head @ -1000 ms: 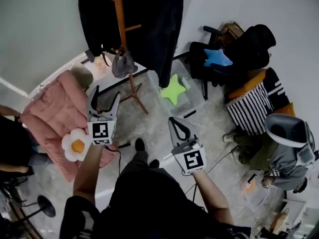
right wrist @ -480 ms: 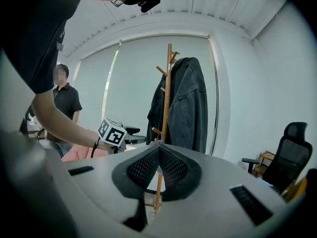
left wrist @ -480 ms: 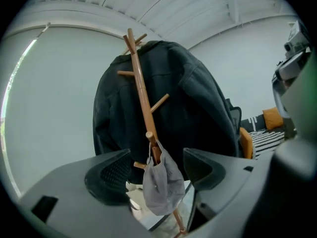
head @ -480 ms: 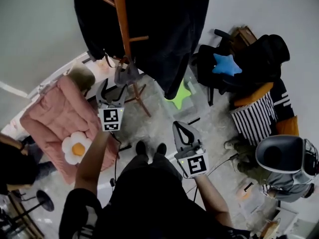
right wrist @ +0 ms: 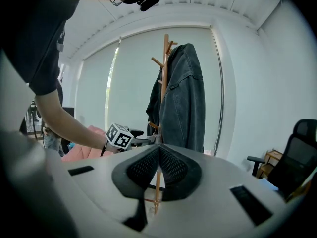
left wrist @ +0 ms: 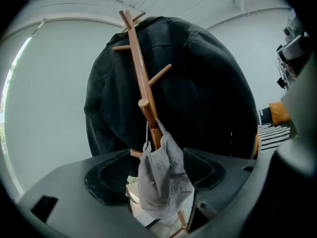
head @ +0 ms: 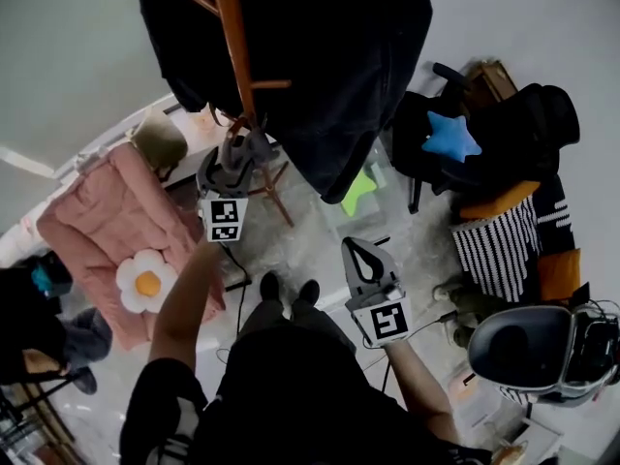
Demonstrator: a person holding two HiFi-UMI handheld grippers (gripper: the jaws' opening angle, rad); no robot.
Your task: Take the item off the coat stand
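Left gripper [head: 231,168] has been moving up toward 12 o'clock since the earlier frames, leaving the spot over the pink padded seat [head: 102,223] and closing on the coat stand [head: 232,56]. The right gripper [head: 355,248] has barely been shifting.

Head view: the grey cap [head: 254,146] is hanging low on the stand, and the left gripper is reaching it from 6 o'clock. A dark denim jacket [head: 339,66] is draping the upper pegs. The right gripper is waiting at 5 o'clock of the stand's base, well apart from it.

Left gripper view: the jaws are standing spread, with the cap hanging between them, its strap looped over a lower peg. No pad is pressing the cloth yet.

Right gripper view: the jaws are resting clenched on nothing, and the stand is showing far beyond them.

Progress, as judged: the approach is finishing; the grasp, the lift clear of the peg and the withdrawal are all remaining.

Surroundings: the grey mottled floor [head: 310,245] is carrying a cable, a green star cushion [head: 356,192] at 3 o'clock of the base, and a blue star cushion [head: 449,139] on a black office chair [head: 513,114]. Plain pale walls are enclosing the room.
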